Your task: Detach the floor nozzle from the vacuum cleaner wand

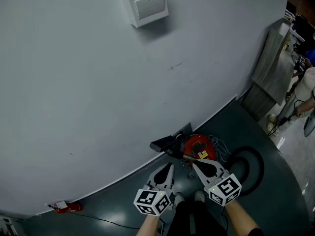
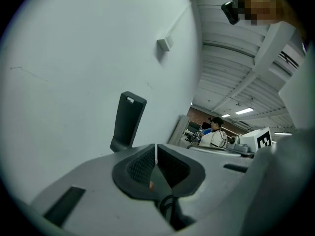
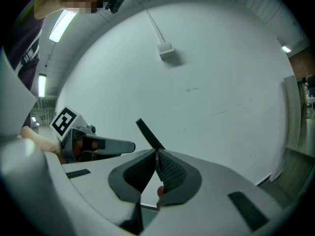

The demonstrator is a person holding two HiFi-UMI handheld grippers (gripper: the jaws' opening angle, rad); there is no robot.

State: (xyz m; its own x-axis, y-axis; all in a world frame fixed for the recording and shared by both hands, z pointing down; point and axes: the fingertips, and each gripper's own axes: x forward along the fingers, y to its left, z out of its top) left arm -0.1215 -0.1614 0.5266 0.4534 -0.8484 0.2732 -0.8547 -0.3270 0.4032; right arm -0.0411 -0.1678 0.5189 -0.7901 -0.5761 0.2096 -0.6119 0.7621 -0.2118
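The floor nozzle [image 1: 167, 143] is black and looks like matt plastic, a flat wedge in shape. It is on the dark floor [image 1: 123, 200] close to the foot of the pale grey wall [image 1: 88, 82], and it touches the red vacuum cleaner body [image 1: 199, 147] on that body's left side. In the left gripper view the floor nozzle [image 2: 129, 122] appears as a flat slab with rounded corners, upright and a little tilted in front of the wall. In the right gripper view it [image 3: 149, 133] is seen from the edge, only a thin dark blade. I cannot make out the wand clearly.

The body is round and glossy, with a yellow label on top. At its right a black hose [image 1: 248, 165] lies in a loop on the floor.

The left gripper [image 1: 169, 167] has its jaws closed together, with nothing between them: the ribbed dark pads [image 2: 142, 163] meet in one line. The right gripper [image 1: 195, 165] is closed in the same way, and its pads [image 3: 172, 170] hold nothing. Both are of smooth light grey plastic (each carries a white cube with black square markers), and their tips are side by side just in front of the nozzle and the red body, not touching them.

High on the wall is a white square box [image 1: 147, 5]. A person [image 1: 305, 85] stands at the far right.
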